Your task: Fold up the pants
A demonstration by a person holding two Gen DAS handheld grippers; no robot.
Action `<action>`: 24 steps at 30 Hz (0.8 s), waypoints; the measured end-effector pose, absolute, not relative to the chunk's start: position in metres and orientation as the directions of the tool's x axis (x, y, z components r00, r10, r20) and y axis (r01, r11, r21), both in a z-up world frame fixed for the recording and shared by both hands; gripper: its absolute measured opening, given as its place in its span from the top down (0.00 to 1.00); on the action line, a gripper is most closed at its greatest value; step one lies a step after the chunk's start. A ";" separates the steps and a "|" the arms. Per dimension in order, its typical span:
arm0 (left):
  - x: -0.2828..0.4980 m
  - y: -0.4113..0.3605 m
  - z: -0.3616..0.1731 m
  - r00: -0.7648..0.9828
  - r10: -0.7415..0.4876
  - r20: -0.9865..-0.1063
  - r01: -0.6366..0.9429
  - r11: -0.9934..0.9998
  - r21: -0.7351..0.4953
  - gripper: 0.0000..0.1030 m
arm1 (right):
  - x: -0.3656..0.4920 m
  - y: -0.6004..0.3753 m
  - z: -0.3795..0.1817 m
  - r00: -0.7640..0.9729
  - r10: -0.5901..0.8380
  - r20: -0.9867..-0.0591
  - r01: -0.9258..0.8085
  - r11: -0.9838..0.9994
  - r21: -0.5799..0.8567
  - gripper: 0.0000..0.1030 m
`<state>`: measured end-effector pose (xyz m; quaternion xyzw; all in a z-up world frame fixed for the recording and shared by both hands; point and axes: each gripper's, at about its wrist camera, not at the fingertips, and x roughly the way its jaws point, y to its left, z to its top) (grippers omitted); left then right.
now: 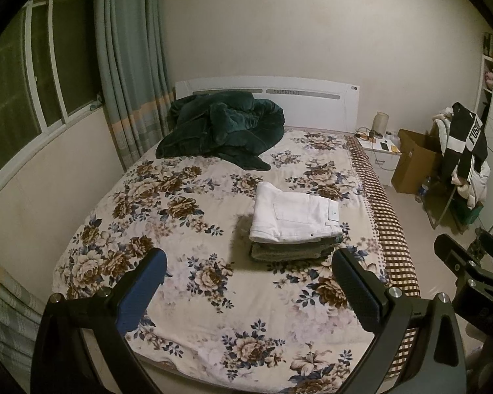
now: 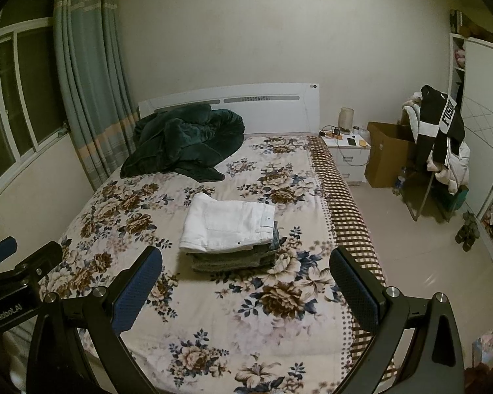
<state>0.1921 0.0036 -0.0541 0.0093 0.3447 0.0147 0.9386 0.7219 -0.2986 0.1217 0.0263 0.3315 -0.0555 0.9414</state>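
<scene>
Folded white pants (image 1: 292,218) lie on top of a stack of folded darker garments (image 1: 289,251) on the floral bedspread (image 1: 180,229), right of the bed's middle. The stack also shows in the right wrist view (image 2: 228,226). My left gripper (image 1: 248,290) is open and empty, held above the foot of the bed, short of the stack. My right gripper (image 2: 245,290) is open and empty too, at a similar height and distance. The right gripper shows at the right edge of the left wrist view (image 1: 470,269).
A crumpled dark green blanket (image 1: 220,128) lies by the white headboard (image 1: 279,98). Window and curtain (image 1: 128,65) are on the left. On the right stand a nightstand (image 2: 348,151), a cardboard box (image 2: 387,157), a chair piled with clothes (image 2: 440,141) and a wardrobe (image 2: 483,131).
</scene>
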 end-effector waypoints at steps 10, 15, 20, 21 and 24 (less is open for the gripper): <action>0.192 0.006 -0.051 0.763 0.042 -0.645 -0.026 0.999 0.034 0.00 | 0.721 -0.298 0.123 0.778 -0.081 -0.623 0.120 0.993 0.020 0.00; 0.191 0.006 -0.051 0.762 0.043 -0.646 -0.028 0.999 0.035 0.00 | 0.722 -0.293 0.125 0.777 -0.075 -0.625 0.117 0.993 0.025 0.00; 0.191 0.006 -0.051 0.761 0.044 -0.647 -0.028 0.999 0.036 0.00 | 0.721 -0.286 0.124 0.772 -0.072 -0.631 0.118 0.993 0.032 0.00; 0.191 0.006 -0.051 0.762 0.045 -0.647 -0.029 0.999 0.036 0.00 | 0.721 -0.284 0.124 0.772 -0.071 -0.632 0.119 0.992 0.034 0.00; 0.190 0.007 -0.051 0.762 0.046 -0.646 -0.029 0.999 0.036 0.00 | 0.721 -0.282 0.124 0.773 -0.072 -0.631 0.120 0.992 0.034 0.00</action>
